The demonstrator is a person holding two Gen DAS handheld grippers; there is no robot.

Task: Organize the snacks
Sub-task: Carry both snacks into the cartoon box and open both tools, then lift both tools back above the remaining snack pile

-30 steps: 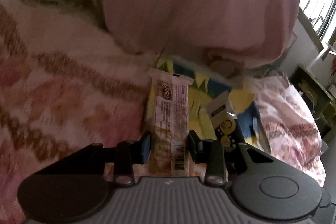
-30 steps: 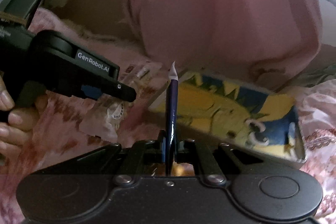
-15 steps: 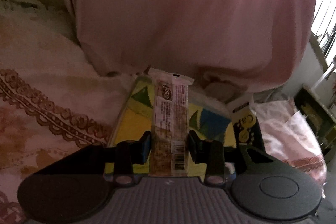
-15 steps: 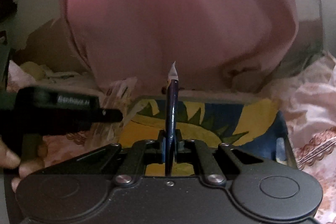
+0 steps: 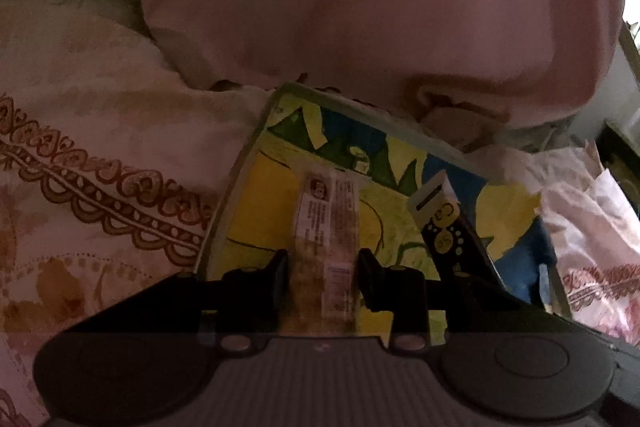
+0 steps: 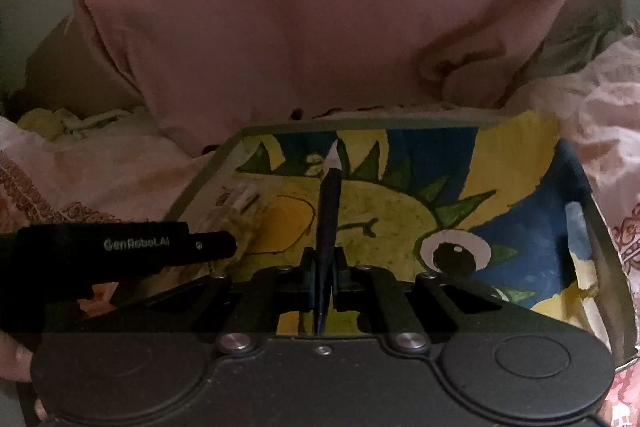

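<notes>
Left claw (image 5: 323, 263) pinches a long clear-wrapped snack bar with pink label (image 5: 326, 227) above the shallow tray painted yellow, blue and green (image 5: 256, 135). Right claw (image 6: 324, 263), pressed together, grips a thin dark-blue snack packet (image 6: 329, 203) edge-on over that tray. Beyond lie patterned pink bedding (image 5: 100, 147) and a pink garment (image 6: 300, 7).

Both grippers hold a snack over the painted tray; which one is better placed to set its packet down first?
Probably left. The left gripper holds its snack bar flat over the tray; the right gripper pinches its dark packet edge-on.
</notes>
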